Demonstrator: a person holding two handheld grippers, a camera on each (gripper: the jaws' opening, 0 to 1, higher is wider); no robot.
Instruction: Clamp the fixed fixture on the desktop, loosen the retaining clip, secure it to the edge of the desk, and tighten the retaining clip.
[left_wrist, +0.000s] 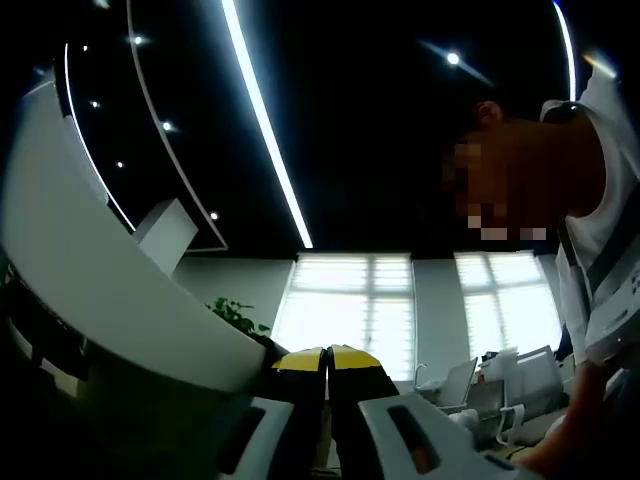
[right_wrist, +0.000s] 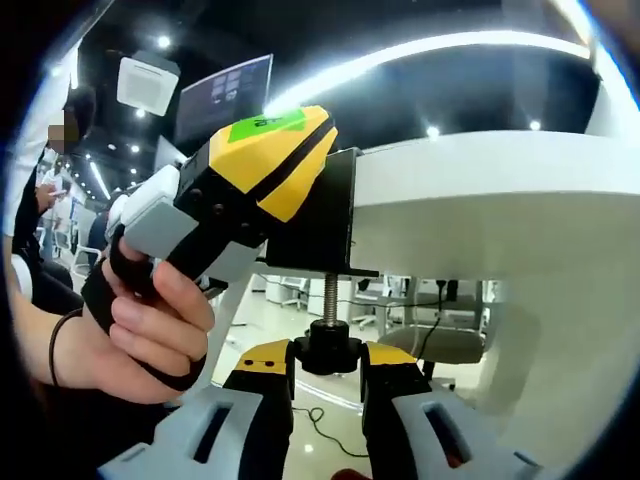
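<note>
The black metal clamp fixture (right_wrist: 318, 215) sits hooked over the edge of the white curved bench (right_wrist: 480, 200), its threaded screw (right_wrist: 329, 298) hanging below. It looks rigid and fairly heavy, so the body suits a firm hold. The left tongs (right_wrist: 300, 150) pinch that body from the side. The right tongs (right_wrist: 328, 362) close around the small black ribbed knob (right_wrist: 327, 350), likely grippy enough to twist.
</note>
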